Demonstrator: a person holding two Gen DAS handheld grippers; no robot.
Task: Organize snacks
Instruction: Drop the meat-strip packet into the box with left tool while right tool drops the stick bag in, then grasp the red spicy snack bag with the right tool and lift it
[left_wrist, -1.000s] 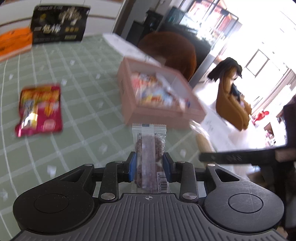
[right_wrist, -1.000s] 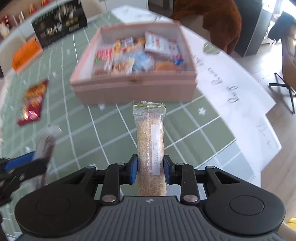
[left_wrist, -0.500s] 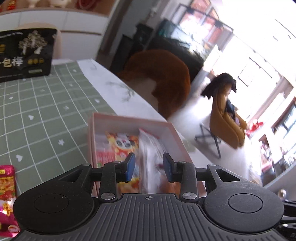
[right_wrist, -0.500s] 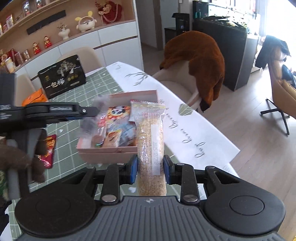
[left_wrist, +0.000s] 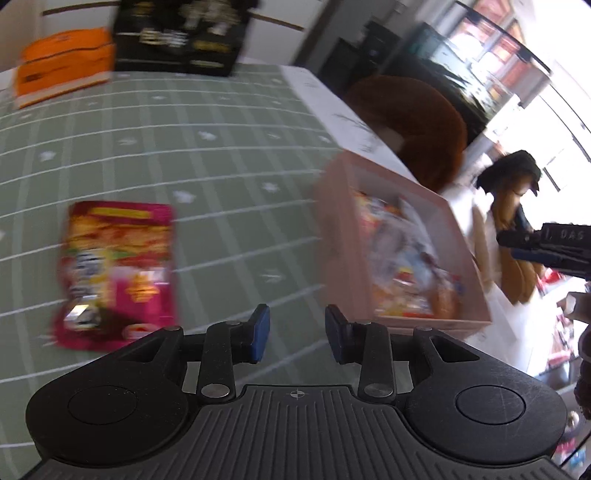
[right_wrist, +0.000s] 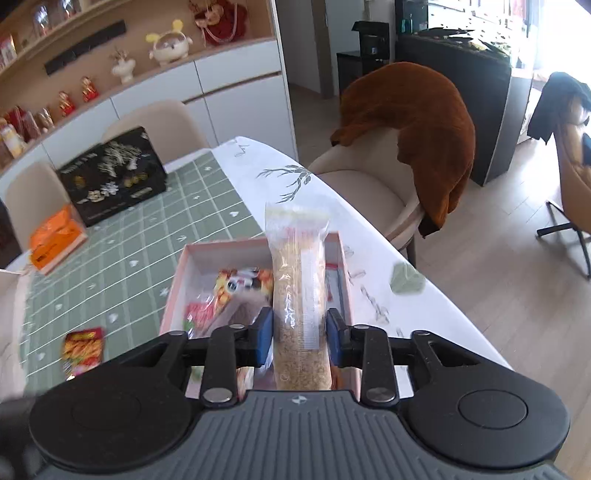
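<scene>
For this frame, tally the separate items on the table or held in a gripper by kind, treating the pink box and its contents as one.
Snack packets outside the box: 2 (grain bar packet in the right gripper; red snack pouch on the green tablecloth)
Boxes: 3 (pink box, black gift box, orange box)
Total: 5
The left gripper is open and holds nothing.

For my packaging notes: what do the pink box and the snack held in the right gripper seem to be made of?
Pink box: probably matte cardboard, with thin, flat, dull walls. Held snack in the right gripper: clear glossy plastic film, since the beige contents show through and its top edge is crimped.
</scene>
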